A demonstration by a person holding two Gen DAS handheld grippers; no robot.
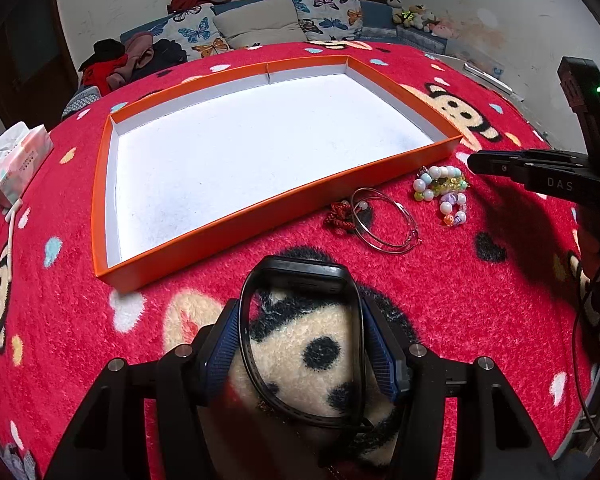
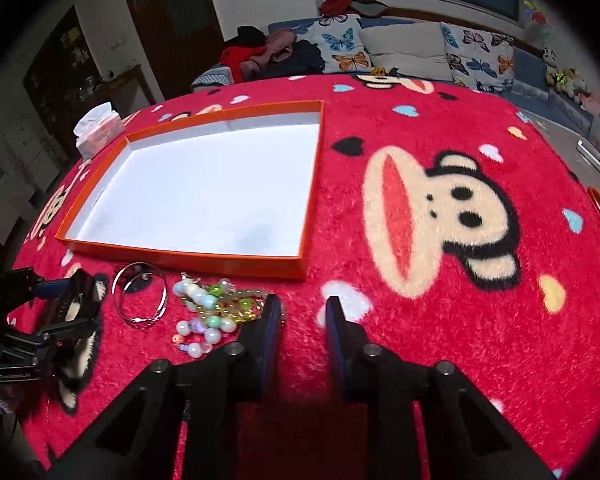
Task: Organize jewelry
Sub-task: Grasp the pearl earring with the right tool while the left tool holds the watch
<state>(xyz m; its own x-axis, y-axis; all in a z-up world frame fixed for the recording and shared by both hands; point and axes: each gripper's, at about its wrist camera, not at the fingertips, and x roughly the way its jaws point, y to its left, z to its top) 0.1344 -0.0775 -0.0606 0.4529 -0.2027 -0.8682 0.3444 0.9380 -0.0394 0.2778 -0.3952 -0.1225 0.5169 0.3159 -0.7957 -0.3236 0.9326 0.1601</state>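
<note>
My left gripper (image 1: 300,308) is shut on a black watch (image 1: 304,276), its strap loop pinched between the blue pads above the blanket. Beyond it stands an orange tray (image 1: 236,220) with a bare white floor. To the tray's right lie a red knotted cord (image 1: 340,216), thin silver bangles (image 1: 384,220) and a heap of beaded bracelets (image 1: 440,188). My right gripper (image 2: 303,304) hangs low over the blanket, jaws narrow with only red pile between them. The beaded bracelets (image 2: 212,312) lie just left of its left finger, with the bangles (image 2: 140,296) further left.
A red plush blanket (image 2: 440,320) with monkey faces covers the table. A tissue pack (image 1: 16,164) sits at the far left edge. A sofa with butterfly cushions (image 1: 324,12) stands behind. A black cable (image 1: 580,340) hangs at the right.
</note>
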